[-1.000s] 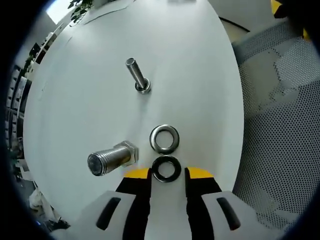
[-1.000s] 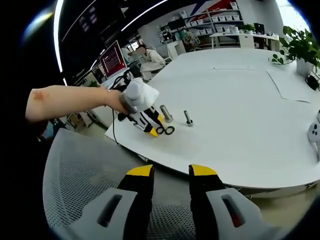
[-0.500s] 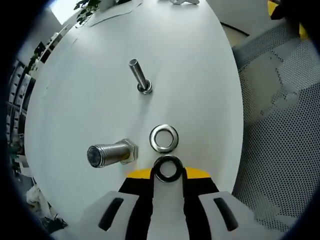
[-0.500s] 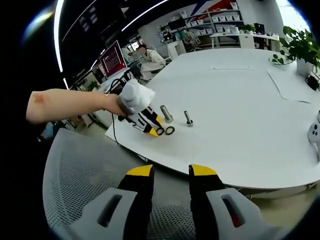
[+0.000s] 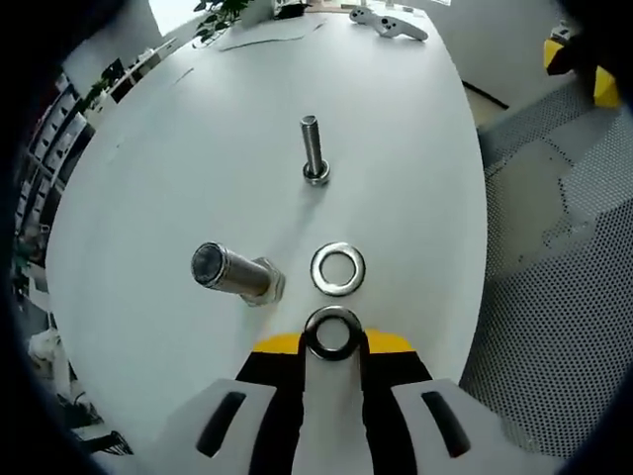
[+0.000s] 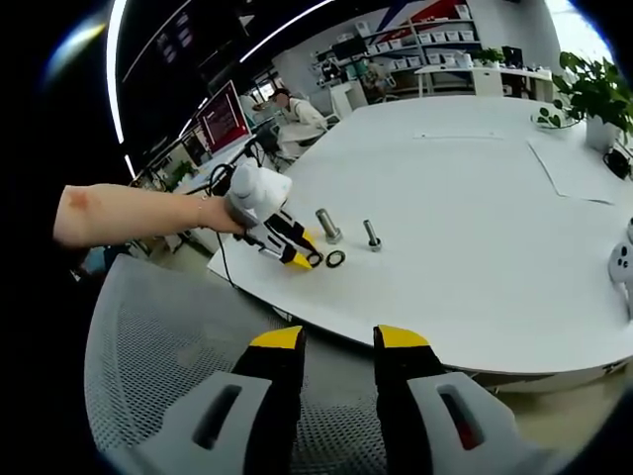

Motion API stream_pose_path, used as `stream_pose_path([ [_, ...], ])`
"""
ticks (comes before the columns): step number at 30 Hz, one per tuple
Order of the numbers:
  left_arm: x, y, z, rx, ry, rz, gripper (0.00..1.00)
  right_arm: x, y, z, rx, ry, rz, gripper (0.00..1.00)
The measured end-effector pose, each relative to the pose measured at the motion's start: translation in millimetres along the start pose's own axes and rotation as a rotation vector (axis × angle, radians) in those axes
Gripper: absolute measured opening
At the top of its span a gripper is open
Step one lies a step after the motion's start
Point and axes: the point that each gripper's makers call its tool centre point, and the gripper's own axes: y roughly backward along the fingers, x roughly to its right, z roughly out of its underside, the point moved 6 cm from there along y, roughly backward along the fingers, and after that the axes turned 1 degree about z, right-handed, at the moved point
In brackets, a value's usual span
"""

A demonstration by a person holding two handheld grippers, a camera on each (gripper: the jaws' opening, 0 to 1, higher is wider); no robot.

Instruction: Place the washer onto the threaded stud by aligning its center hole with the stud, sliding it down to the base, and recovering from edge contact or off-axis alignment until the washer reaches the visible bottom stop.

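— While the left gripper [image 5: 333, 339] is pinching the dark washer [image 5: 332, 332] between its yellow tips at six o'clock of the left gripper view, what is worrying you, going left to right?

— At nine o'clock the thick stud [image 5: 235, 273] is standing on its hex base, leaning toward the camera. The washer is sitting well apart from it, so the carry is risking a slip: the jaws are clamping only the rim.

— And the middle?

— The silver washer [image 5: 337, 268] is lying flat just beyond the held one, and the thin stud [image 5: 314, 149] is standing at twelve o'clock. If the ring is arriving tilted, its edge is likely catching the threads and jamming off-axis.

— The other hand?

— In the right gripper view the right gripper [image 6: 334, 341] is hovering over a mesh chair [image 6: 168, 396], jaws parted and empty, well away from the table [image 6: 475, 257].
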Motion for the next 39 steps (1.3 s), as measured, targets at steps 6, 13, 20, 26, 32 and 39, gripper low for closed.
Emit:
stream_pose_path([
  [6,-0.1,6,-3.0,0.009,0.013,0.000,0.19,0,0,0.2,-0.004,0.002,-0.001,0.30],
  [13,-4.4,17,-8.9,0.021,0.019,-0.007,0.19,0,0,0.1,-0.006,0.004,-0.005,0.30],
  [20,-6.1,31,-13.2,0.028,0.017,-0.014,0.19,-1,0,0.4,-0.008,0.008,-0.008,0.30],
  [26,-10.2,44,-14.5,0.022,0.006,-0.024,0.19,-1,0,0.6,-0.009,0.008,-0.009,0.30],
  [32,-14.0,58,-16.7,0.024,0.000,-0.038,0.19,0,0,0.4,-0.003,0.004,-0.007,0.30],
  [39,-20.3,72,-22.9,0.035,-0.005,-0.060,0.19,-1,0,0.4,-0.002,0.004,-0.009,0.30],
])
